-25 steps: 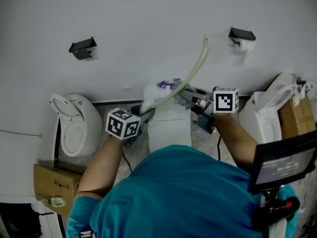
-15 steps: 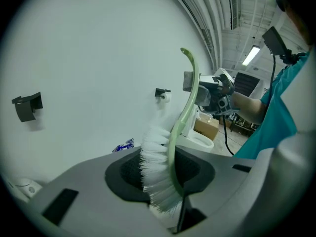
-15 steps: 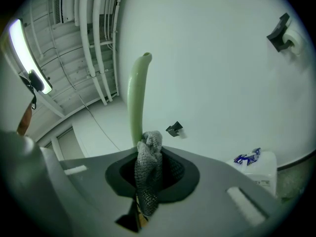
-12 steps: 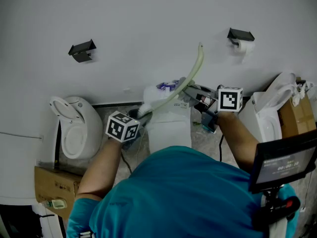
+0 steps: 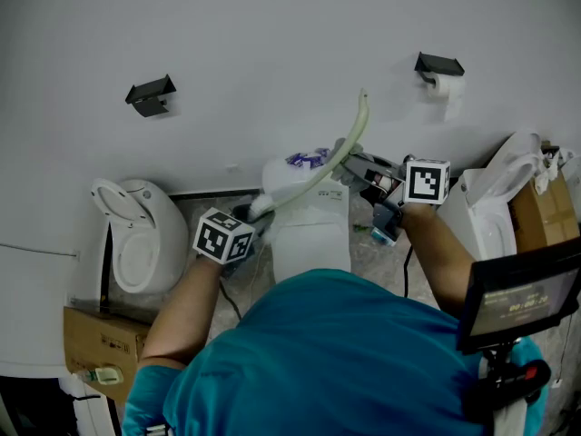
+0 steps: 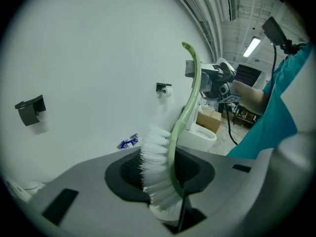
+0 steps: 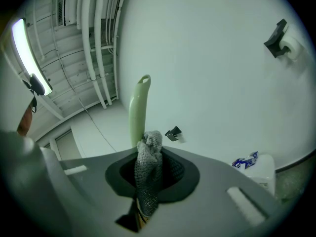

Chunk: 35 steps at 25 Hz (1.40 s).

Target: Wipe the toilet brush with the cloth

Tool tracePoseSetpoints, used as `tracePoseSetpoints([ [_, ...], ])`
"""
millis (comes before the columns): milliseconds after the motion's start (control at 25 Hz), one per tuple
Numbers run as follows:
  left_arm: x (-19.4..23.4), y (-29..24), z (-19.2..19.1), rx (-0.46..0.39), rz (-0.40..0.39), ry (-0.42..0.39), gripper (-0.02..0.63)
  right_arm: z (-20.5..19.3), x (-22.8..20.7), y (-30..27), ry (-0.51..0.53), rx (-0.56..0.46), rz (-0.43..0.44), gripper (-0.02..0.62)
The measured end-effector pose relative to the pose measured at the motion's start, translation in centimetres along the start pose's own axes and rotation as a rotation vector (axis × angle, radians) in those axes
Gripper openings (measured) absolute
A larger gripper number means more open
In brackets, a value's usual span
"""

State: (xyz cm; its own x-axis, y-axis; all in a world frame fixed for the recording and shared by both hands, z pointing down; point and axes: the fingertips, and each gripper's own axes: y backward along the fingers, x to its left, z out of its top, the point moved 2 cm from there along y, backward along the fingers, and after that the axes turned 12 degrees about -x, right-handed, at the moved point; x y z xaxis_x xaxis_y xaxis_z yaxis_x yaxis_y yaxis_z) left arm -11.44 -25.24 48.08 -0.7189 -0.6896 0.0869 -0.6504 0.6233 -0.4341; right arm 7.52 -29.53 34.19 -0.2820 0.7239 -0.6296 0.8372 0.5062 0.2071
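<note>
My left gripper (image 6: 168, 181) has its fingers clamped on the toilet brush (image 6: 183, 117) at the bristle head. The curved green handle rises up and right, its tip free before the bare wall (image 5: 272, 53). My right gripper (image 7: 148, 181) pinches the grey cloth (image 7: 148, 164) against the handle, above the toilet tank (image 5: 309, 234).

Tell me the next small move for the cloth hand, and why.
Probably slide the right tongs up the handle toward its tip. They are shut on the cloth, which looks pressed against the pale green handle with a bare stretch above it, while the left tongs grip the toilet brush at its bristle end.
</note>
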Motion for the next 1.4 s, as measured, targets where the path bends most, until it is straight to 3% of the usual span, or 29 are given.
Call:
tracePoseSetpoints([
  [1000, 1.3, 1.8, -3.8, 0.145, 0.037, -0.116, 0.140, 2.6, 0.5, 1.6, 0.020, -0.073, -0.001, 0.031],
  [1400, 2.2, 3.3, -6.7, 0.223, 0.063, -0.193, 0.140, 4.4, 2.0, 1.9, 0.086, -0.085, 0.021, 0.031],
])
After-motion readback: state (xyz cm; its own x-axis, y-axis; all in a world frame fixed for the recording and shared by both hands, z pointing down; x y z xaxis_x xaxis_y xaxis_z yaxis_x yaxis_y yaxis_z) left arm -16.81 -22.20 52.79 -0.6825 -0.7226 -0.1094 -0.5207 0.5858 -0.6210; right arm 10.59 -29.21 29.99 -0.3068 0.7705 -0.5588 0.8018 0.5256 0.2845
